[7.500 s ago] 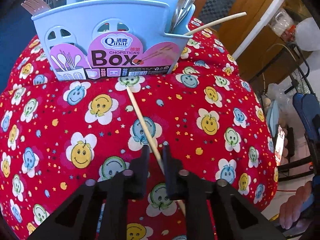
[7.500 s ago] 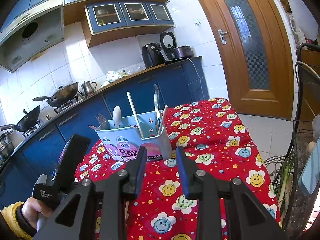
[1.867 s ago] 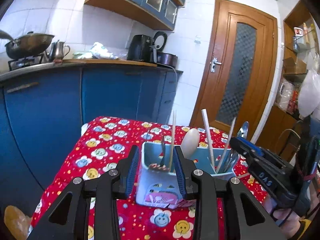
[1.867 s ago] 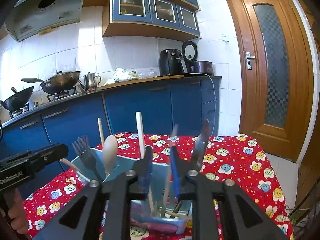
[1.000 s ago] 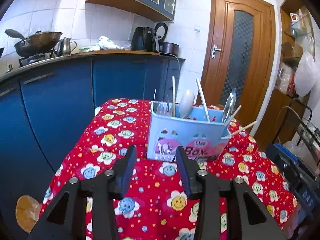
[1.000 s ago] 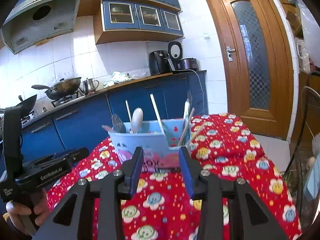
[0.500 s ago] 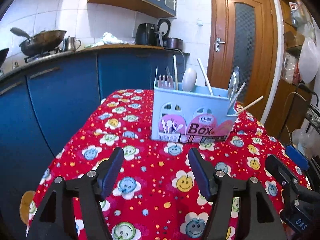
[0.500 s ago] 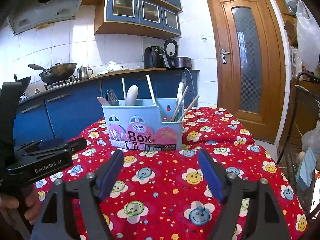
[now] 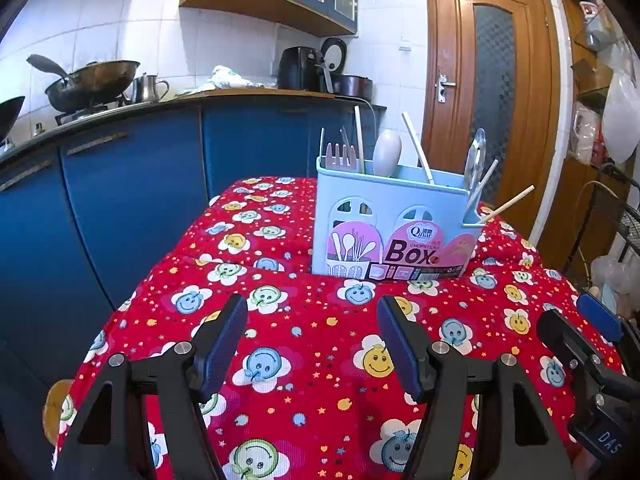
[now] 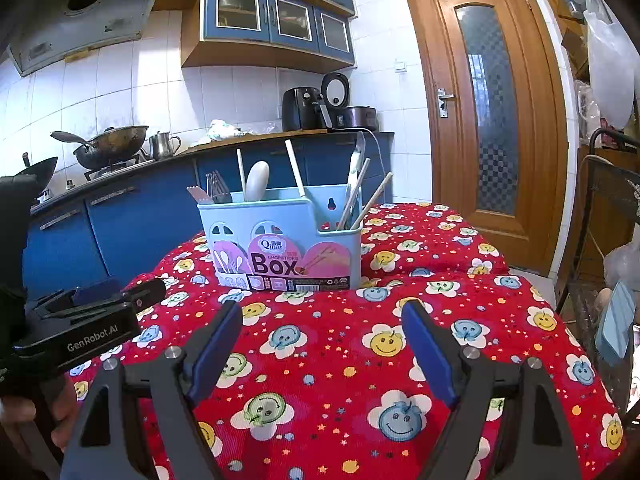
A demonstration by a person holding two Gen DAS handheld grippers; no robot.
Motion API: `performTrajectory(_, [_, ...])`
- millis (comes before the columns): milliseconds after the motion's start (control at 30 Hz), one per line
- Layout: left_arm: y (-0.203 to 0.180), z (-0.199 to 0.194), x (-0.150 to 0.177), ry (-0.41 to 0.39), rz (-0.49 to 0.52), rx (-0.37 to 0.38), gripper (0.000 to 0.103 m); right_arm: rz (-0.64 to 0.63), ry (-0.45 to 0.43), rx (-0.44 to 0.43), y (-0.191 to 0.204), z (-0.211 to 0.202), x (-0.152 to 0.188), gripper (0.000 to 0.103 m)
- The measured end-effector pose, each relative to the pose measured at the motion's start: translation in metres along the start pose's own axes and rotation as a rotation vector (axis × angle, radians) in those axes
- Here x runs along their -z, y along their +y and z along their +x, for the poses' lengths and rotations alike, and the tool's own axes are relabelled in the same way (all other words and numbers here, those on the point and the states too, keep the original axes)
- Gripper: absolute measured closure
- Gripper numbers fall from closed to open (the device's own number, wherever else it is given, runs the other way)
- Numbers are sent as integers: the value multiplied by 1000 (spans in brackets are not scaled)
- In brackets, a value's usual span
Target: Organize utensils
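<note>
Both grippers have drawn back from the blue chopstick box (image 10: pixel 280 240) since the earlier frames, and their jaws have just been opening; the left gripper (image 9: pixel 312 344) and right gripper (image 10: pixel 322 344) now stand wide and empty. Forks, spoons and chopsticks stand upright inside the box on the red tablecloth (image 10: pixel 320 360), so the sorting seems finished.

Upright pale-blue utensil box (image 9: pixel 390 224) on red tablecloth, chopsticks (image 10: pixel 374 198), spoon, forks inside.
</note>
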State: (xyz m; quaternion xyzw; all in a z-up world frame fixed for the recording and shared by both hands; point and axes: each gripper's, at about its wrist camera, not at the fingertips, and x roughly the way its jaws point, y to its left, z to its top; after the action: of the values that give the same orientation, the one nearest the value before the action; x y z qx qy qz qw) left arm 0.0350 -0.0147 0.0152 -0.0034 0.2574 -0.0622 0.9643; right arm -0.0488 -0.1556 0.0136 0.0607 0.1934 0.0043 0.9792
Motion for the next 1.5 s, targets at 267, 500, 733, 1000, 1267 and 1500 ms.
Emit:
performTrajectory(267, [0,-3,-2,-13,0,-2,34,4,3,0,0,0,1,19])
performTrajectory(500, [1,-4,-2,-20,-4,-4,34,2,3,1,0,0,1,19])
performTrajectory(733, [1,-5,-2,-22,-4,-5,34,6,4,1,-1,0,1,19])
performTrajectory(1000, [1,-5,-3,-22,-4,-4,34,5,3,1,-1,0,1,19])
performTrajectory(1267, [1,-5,-3,-23,-5,-4,34,7,4,0,-1,0,1,19])
performTrajectory(1500, [1,-6,-3,-24,-5,-5,34,5,3,1,-1,-1,1,19])
